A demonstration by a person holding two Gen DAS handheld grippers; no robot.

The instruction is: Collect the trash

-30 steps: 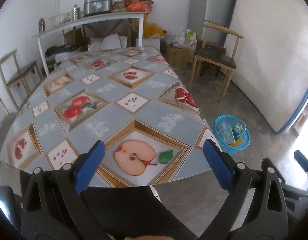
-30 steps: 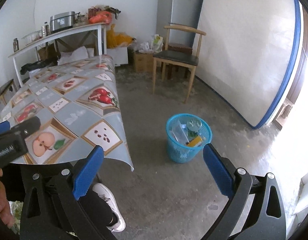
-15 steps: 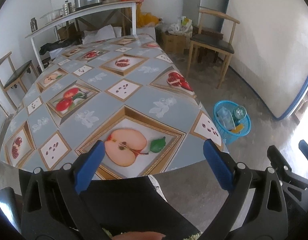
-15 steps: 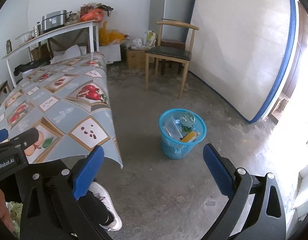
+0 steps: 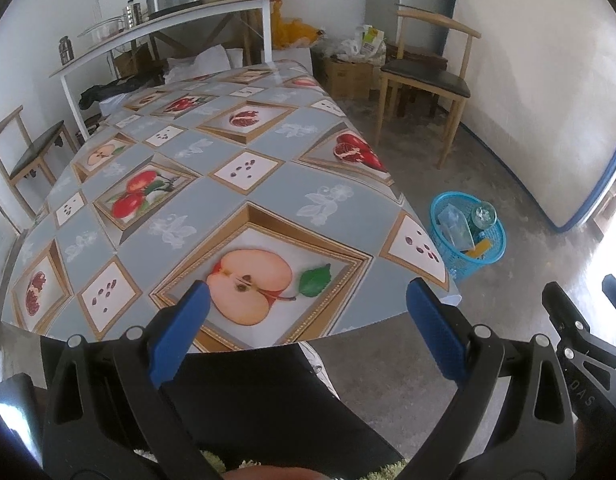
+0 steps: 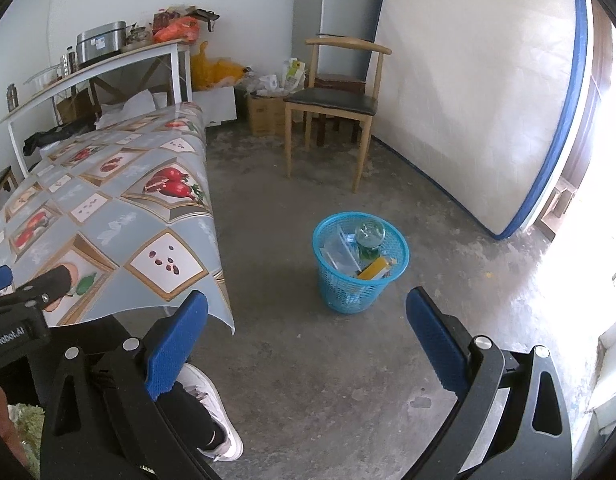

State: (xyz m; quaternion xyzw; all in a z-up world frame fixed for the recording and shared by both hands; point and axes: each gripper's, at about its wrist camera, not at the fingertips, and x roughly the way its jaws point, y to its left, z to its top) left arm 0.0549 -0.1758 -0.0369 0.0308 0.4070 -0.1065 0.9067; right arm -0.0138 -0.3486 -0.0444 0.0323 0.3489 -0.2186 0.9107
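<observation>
Both the left gripper (image 5: 308,320) and the right gripper (image 6: 308,320) are spread wide, grasping nothing. At the right view's left edge, the other tool's body reads "enRobot.AI". Trash fills the blue basket (image 6: 342,292) (image 5: 496,246) on the floor at frame centre, beside the table (image 5: 187,188)

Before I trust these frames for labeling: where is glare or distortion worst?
Right wrist view: daylight blows out the right edge beside the mattress; the basket stays sharp. Left wrist view: fisheye bows the table; slight glare at its far end.
</observation>
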